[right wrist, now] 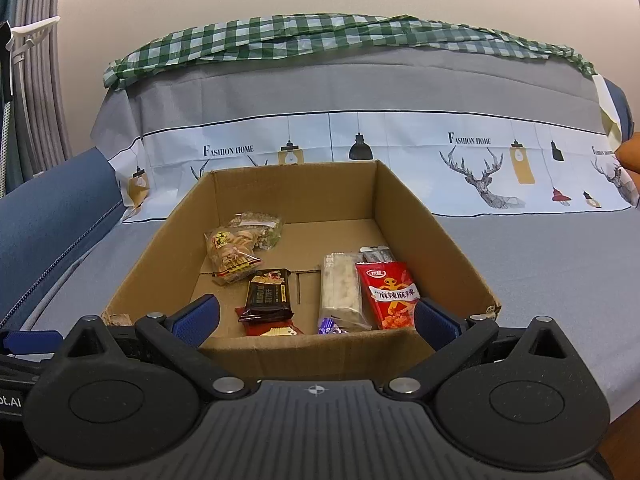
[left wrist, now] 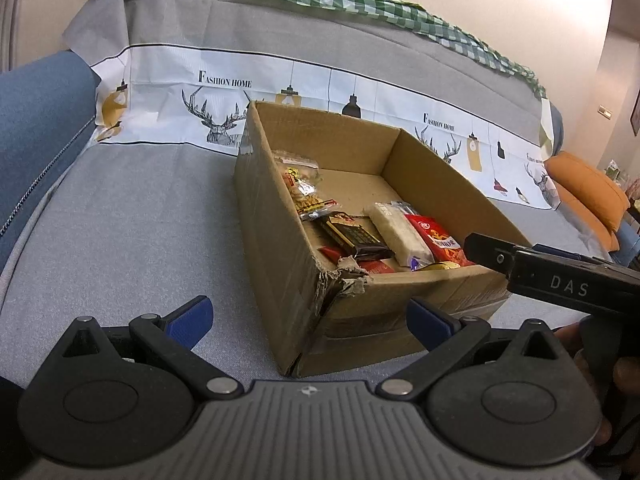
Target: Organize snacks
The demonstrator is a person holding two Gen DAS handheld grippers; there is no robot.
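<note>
An open cardboard box (right wrist: pixel 404 216) sits on the grey-covered sofa seat, and its near left corner (left wrist: pixel 344 280) is torn. Inside lie a red packet (right wrist: pixel 394 294), a white bar (right wrist: pixel 340 290), a dark packet (right wrist: pixel 268 296), a bag of nuts (right wrist: pixel 230 256) and a clear bag (right wrist: pixel 260 228). My right gripper (right wrist: pixel 316 320) is open and empty, its pads at the box's near wall. My left gripper (left wrist: pixel 310 322) is open and empty in front of the torn corner. In the left wrist view, the black fingers (left wrist: pixel 486 250) of the right gripper reach over the near right rim.
The sofa back carries a printed white band (right wrist: pixel 360 140) and a green checked cloth (right wrist: pixel 320 36) on top. A blue armrest (left wrist: pixel 36 120) stands at the left, and an orange cushion (left wrist: pixel 588 196) lies at the far right. Grey seat (left wrist: pixel 132 220) spreads left of the box.
</note>
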